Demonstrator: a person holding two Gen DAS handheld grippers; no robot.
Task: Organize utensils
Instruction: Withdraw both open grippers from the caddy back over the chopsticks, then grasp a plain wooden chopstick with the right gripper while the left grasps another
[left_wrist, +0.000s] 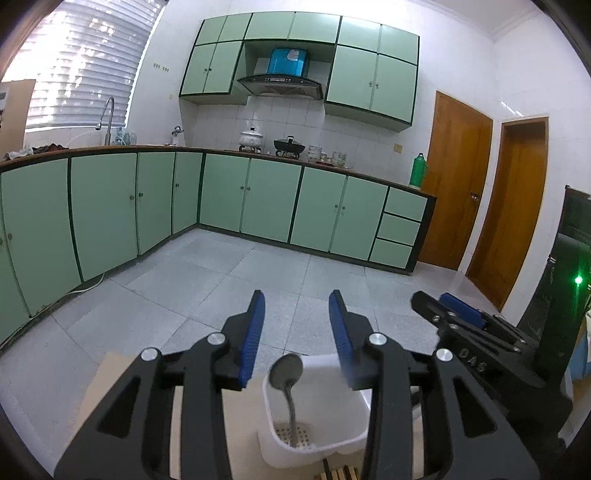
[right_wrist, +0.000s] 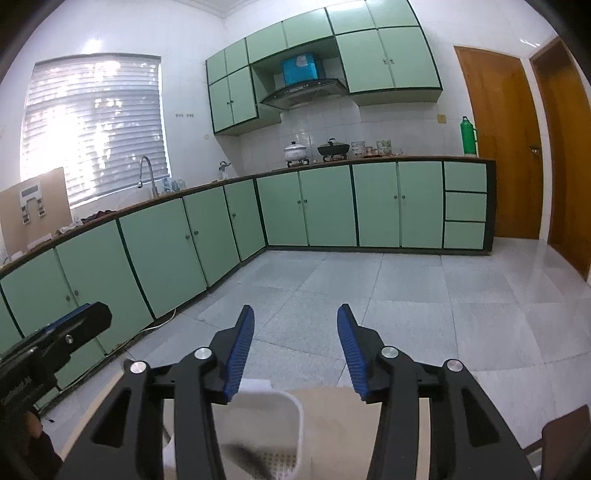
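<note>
Green cabinets are lining the kitchen behind. Both grippers, left (left_wrist: 296, 325) and right (right_wrist: 295, 339), are hovering spread and empty above the white caddy (left_wrist: 314, 443). One spoon (left_wrist: 288, 384) is standing bowl-up inside it, handle nearly vertical, lying just below and between the left fingers, the nearer pair.

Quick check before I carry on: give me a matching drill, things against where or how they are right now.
Things:
1. spoon
2. left claw
3. thermos
4. black pan

Places or states:
A. on the stove
B. standing in the white holder, bowl end up
C. open, holding nothing
D. counter end, by the wooden door

Pairs: 1-B, 2-C, 3-D, 4-A
</note>
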